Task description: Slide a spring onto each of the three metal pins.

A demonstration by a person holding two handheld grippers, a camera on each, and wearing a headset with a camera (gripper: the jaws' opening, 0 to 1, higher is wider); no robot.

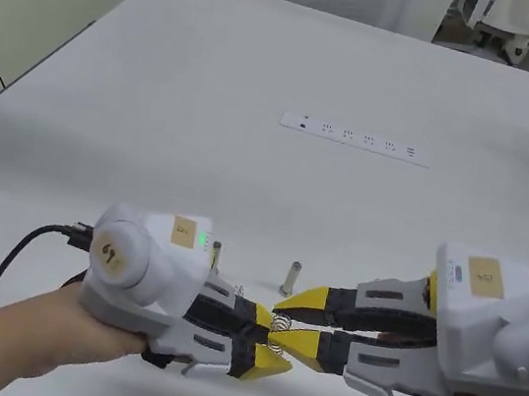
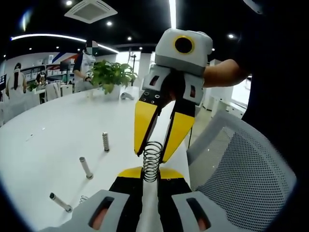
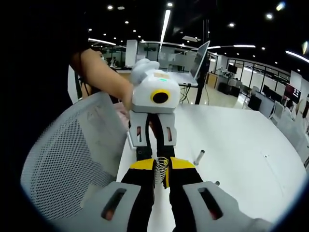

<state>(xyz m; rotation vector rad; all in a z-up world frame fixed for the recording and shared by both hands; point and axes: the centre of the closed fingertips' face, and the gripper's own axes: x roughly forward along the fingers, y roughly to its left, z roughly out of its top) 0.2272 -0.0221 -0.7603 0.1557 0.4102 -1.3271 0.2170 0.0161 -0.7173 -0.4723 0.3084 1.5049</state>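
- Head view: on the white desk point(image 1: 262, 78) the left gripper point(image 1: 264, 337) and the right gripper point(image 1: 292, 320), both white with yellow-tipped black fingers, meet tip to tip near the front edge. A small metal coil spring point(image 1: 278, 322) sits between their tips. One upright grey metal pin point(image 1: 290, 278) stands just behind the tips, and another pin point(image 1: 216, 254) stands beside the left gripper's body. A flat white power strip point(image 1: 353, 138) lies farther back.
- Left gripper view: the left gripper point(image 2: 150, 173) has narrow fingers pinching the spring's point(image 2: 152, 157) near end. The right gripper point(image 2: 153, 155) comes in opposite, its fingers converging on the far end. Three pins stand in a row on the desk point(image 2: 48, 125), and the farthest pin point(image 2: 105, 141) looks ribbed.
- Right gripper view: the right gripper point(image 3: 161, 166) has narrow fingers closed round the spring point(image 3: 161, 170), and the left gripper point(image 3: 155, 153) clamps its other end. One pin point(image 3: 199, 157) stands nearby.
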